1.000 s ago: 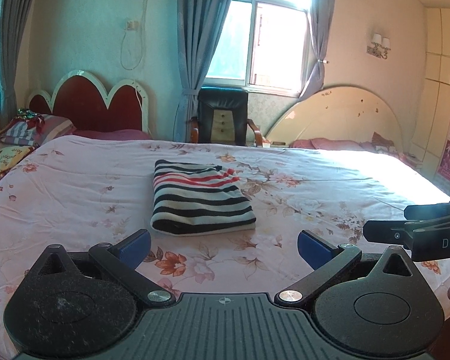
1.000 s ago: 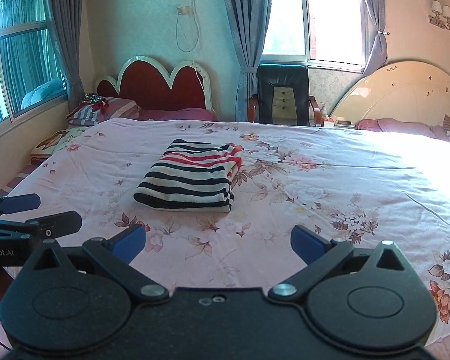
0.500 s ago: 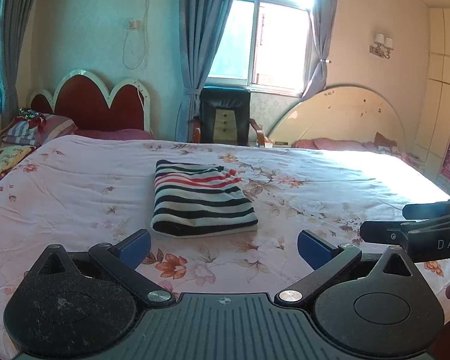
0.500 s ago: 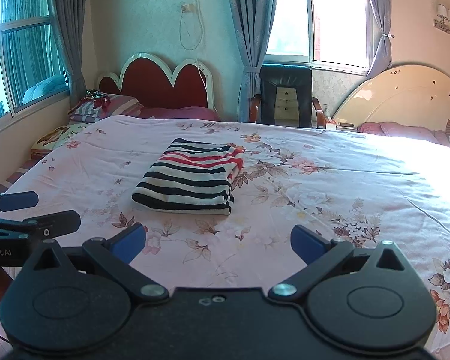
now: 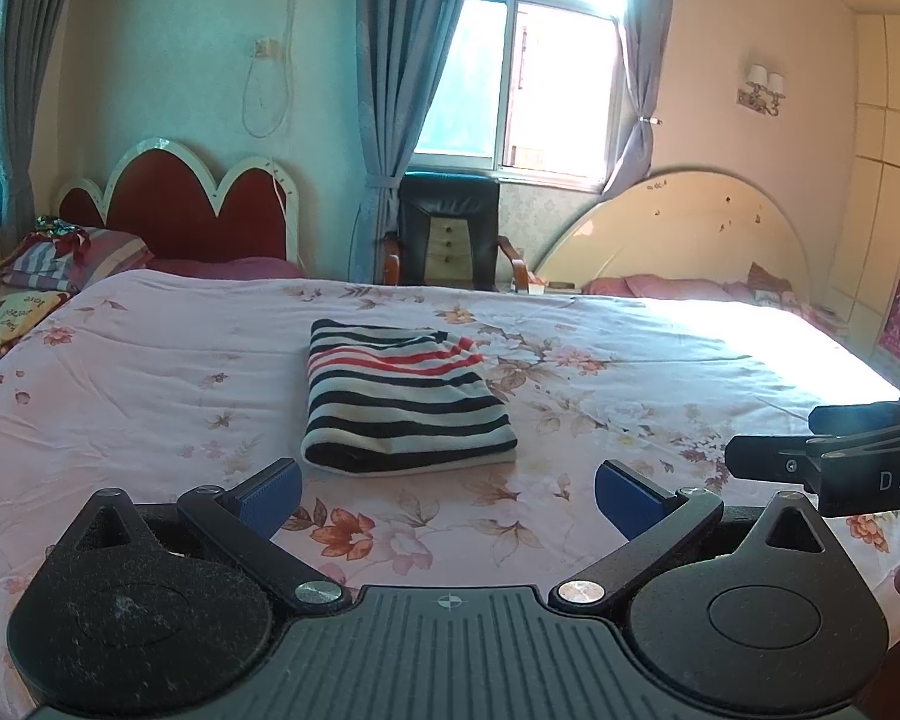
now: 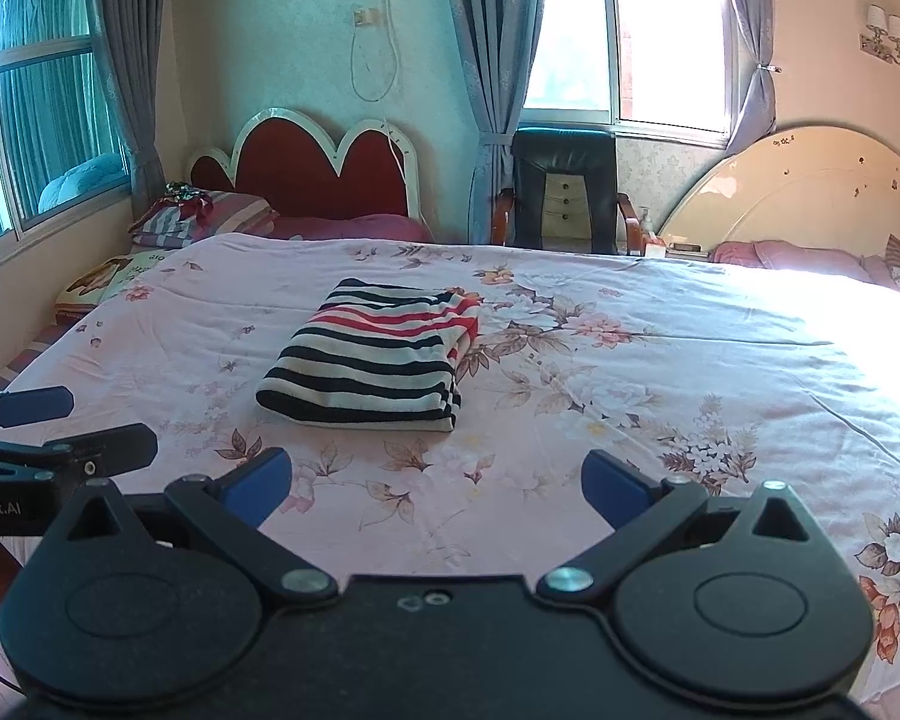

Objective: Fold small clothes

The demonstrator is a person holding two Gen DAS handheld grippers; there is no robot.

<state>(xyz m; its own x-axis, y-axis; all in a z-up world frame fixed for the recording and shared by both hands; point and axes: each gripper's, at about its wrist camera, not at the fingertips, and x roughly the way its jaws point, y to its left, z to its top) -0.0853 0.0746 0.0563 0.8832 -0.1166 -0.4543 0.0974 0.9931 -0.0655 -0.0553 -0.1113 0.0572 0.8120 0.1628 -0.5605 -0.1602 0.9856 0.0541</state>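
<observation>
Both tongs, left tongs (image 5: 447, 495) and right tongs (image 6: 437, 489), gape wide and empty; the striped garment (image 5: 402, 405) looks folded, so probably leave it untouched.

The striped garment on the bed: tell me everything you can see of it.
The striped garment is a soft, knit-looking piece in black and white bands, with a few red stripes toward its far end. It is folded into a compact, roughly rectangular bundle of several layers, the thick rounded fold facing the cameras. It lies flat on the floral bedspread, near the middle of the bed. Only the bedspread touches it; the left gripper and right gripper are open and short of it.
</observation>
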